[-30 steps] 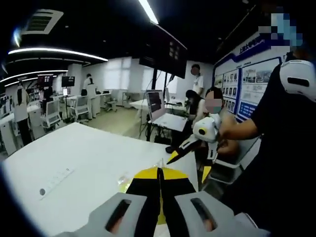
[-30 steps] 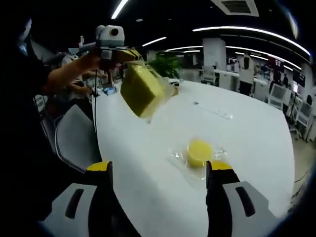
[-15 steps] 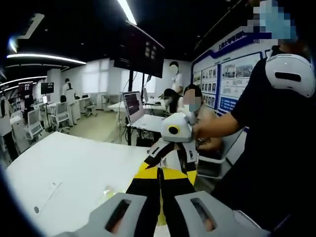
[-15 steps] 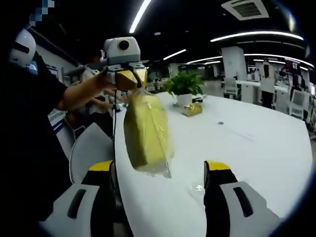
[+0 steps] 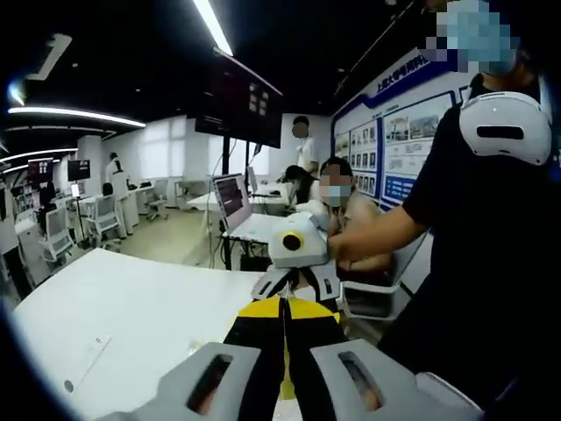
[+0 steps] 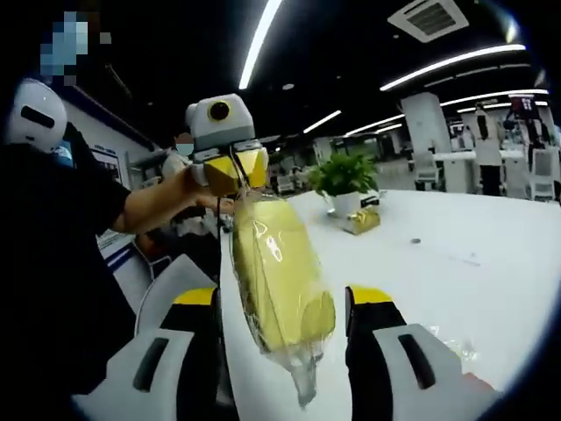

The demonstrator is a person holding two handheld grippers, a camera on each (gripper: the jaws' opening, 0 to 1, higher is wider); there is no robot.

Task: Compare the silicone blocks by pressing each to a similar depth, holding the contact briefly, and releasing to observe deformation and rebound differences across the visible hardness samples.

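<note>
We work over the big white table, which runs away toward two o'clock in the right gripper view and spreads at nine o'clock in the left gripper view. A potted plant stands well back on it at one o'clock.

Hanging in the air above the table edge, at the centre of the right gripper view, is the yellow block, sealed in a clear plastic bag whose loose tail droops at six o'clock. We judge the block soft and fairly light: it dangles from one pinched edge without tearing the wrap. The film looks glossy, so we expect it to slip under the pads; a hold on the block's body across its broad faces should serve better than the film alone.

The left gripper sits at eleven o'clock in that view, its jaws closed on the bag's top edge. In the left gripper view those jaws meet in a tight line with yellow behind them.

The right gripper has its jaws wide apart, one on each side of the block, near but not yet touching as far as we can tell.

A scrap of clear wrap lies on the table at four o'clock.
</note>
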